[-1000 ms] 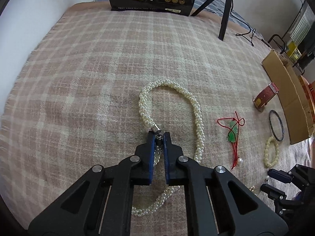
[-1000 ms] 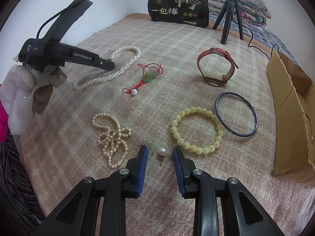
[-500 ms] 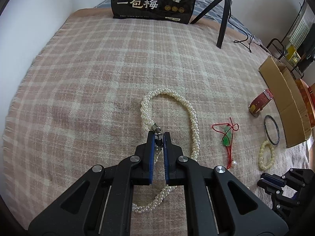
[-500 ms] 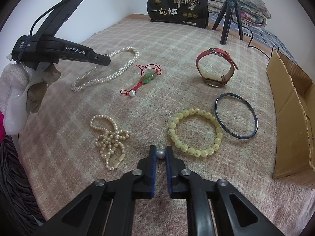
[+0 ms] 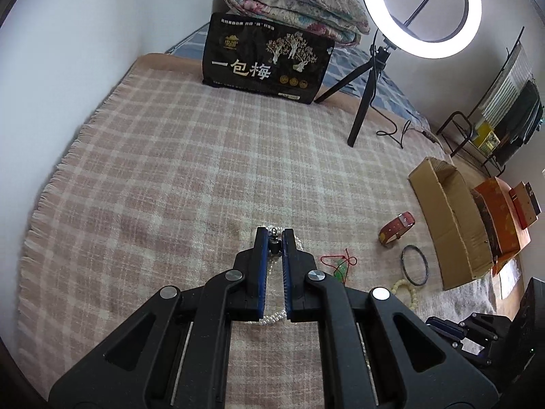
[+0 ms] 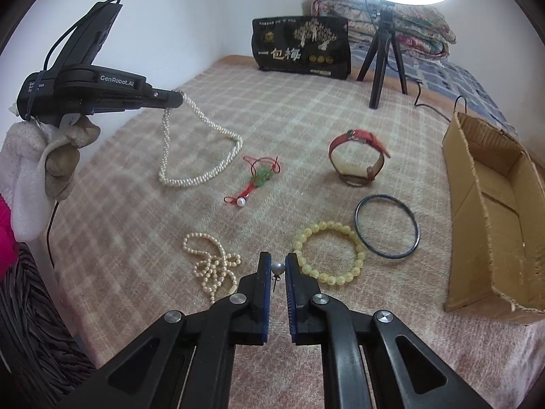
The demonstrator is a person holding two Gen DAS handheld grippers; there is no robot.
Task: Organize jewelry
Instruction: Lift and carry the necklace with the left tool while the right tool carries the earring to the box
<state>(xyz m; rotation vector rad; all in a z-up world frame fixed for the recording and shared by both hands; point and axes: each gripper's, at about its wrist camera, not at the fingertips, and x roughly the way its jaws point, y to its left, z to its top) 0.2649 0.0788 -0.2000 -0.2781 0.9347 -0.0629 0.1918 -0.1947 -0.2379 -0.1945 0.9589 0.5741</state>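
The pearl stud earring (image 6: 277, 268) sits clamped between the right gripper (image 6: 277, 266) pads, above the blanket (image 6: 306, 129); the left gripper (image 6: 180, 98) pinches the pearl necklace (image 6: 201, 156) clasp, strand trailing onto the blanket.

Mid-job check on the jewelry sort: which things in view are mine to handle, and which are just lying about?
Job:
pearl necklace, in left gripper
pearl stud, in right gripper
small pearl strand
red-cord pendant
red watch
dark bangle
yellow bead bracelet
cardboard box

Lying about:
black bag
ring-light tripod
folded quilt
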